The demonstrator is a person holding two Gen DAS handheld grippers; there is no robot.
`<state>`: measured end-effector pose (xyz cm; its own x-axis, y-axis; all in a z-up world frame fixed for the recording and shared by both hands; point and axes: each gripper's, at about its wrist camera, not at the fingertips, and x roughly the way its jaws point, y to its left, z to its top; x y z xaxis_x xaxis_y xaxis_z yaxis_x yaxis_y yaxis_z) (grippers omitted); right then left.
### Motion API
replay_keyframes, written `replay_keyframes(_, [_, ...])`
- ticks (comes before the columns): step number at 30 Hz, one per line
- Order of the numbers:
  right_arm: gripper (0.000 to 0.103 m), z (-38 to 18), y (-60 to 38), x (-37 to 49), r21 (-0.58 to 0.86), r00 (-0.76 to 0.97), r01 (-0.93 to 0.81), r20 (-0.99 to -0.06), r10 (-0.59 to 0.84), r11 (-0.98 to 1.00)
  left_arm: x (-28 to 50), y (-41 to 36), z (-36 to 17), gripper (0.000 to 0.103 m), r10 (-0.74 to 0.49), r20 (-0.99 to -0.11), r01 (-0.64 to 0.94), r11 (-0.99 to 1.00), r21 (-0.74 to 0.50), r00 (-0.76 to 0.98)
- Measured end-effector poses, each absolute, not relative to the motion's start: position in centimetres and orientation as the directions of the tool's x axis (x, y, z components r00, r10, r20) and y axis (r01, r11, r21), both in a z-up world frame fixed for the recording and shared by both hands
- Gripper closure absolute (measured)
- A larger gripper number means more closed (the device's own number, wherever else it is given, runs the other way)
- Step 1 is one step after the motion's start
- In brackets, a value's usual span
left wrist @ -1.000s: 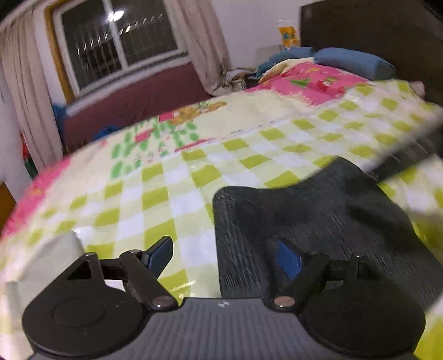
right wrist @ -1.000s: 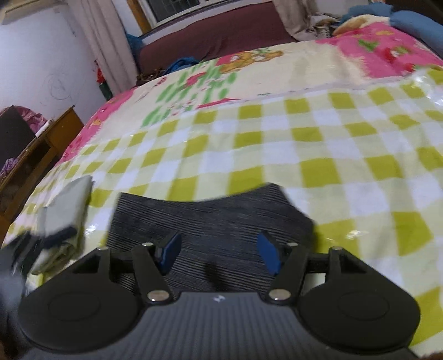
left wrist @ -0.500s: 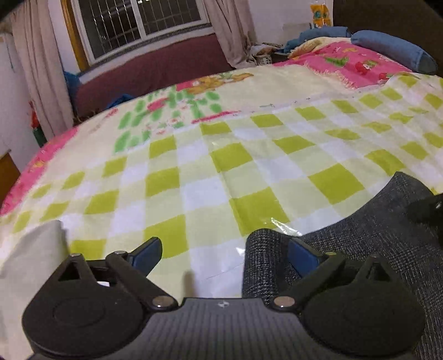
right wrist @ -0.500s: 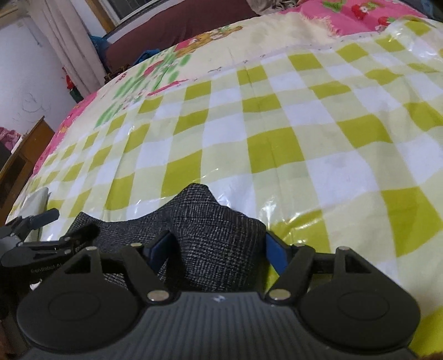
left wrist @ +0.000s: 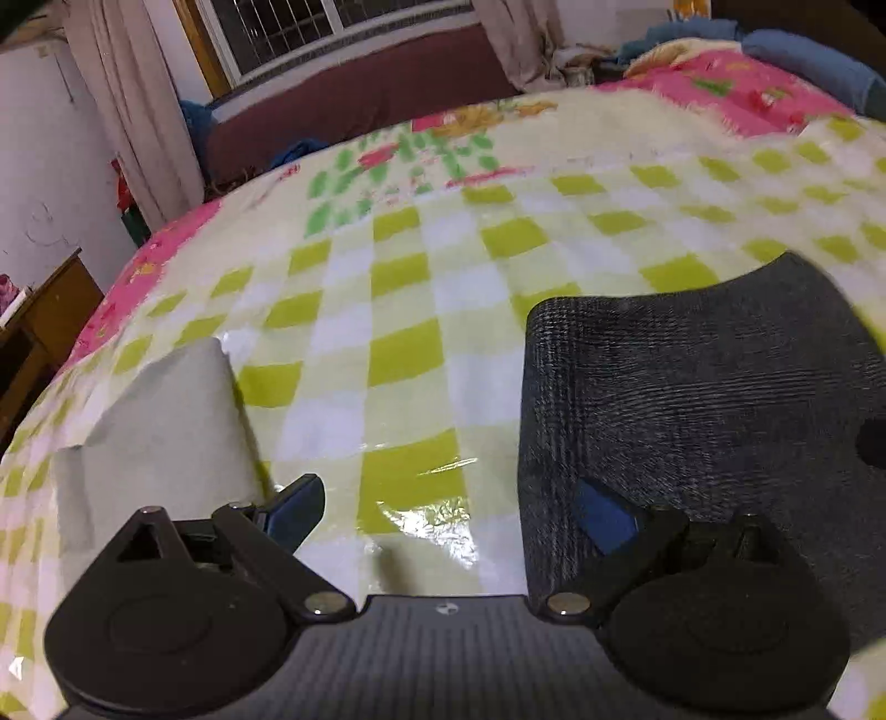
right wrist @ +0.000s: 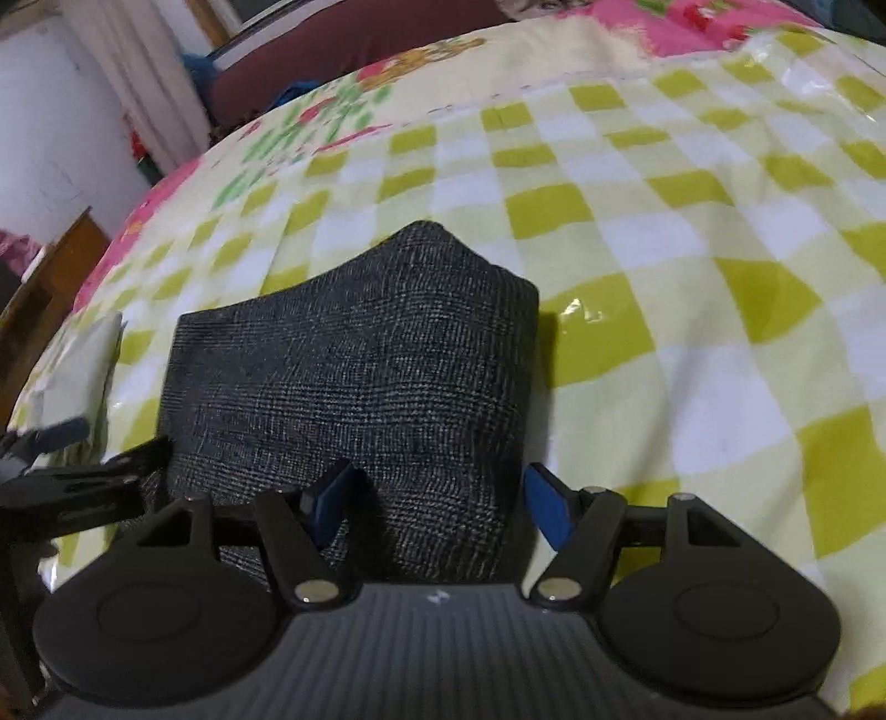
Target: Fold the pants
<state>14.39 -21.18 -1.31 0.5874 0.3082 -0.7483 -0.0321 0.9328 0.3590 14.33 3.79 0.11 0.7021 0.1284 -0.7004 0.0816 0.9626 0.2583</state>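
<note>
Right wrist: pants (right wrist: pixel 354 382) between tongs (right wrist: pixel 437 501)

Home bedroom, bed (left wrist: pixel 443 288), curtained window (left wrist: pixel 332 22)

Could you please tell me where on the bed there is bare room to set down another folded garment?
Free: the checked sheet between the folded grey cloth and the dark folded pants, and the wide stretch right of the pants. Crowded: the near edge, where both grippers flank the pants.
</note>
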Motion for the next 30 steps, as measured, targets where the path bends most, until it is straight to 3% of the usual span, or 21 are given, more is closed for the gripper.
replay_keyframes(11, [0.035,-0.2,-21.8,7.4,0.397,0.637,-0.049,-0.694,0.335,0.916,7.2,2.1,-0.2,0.000,0.053,-0.734,0.103,0.981,0.166,0.677])
replay_keyframes(30, [0.035,-2.6,-20.6,4.4,0.363,0.634,-0.077,-0.701,0.327,0.928,4.3,-0.8,-1.8,0.000,0.054,-0.739,0.164,0.962,0.219,0.672])
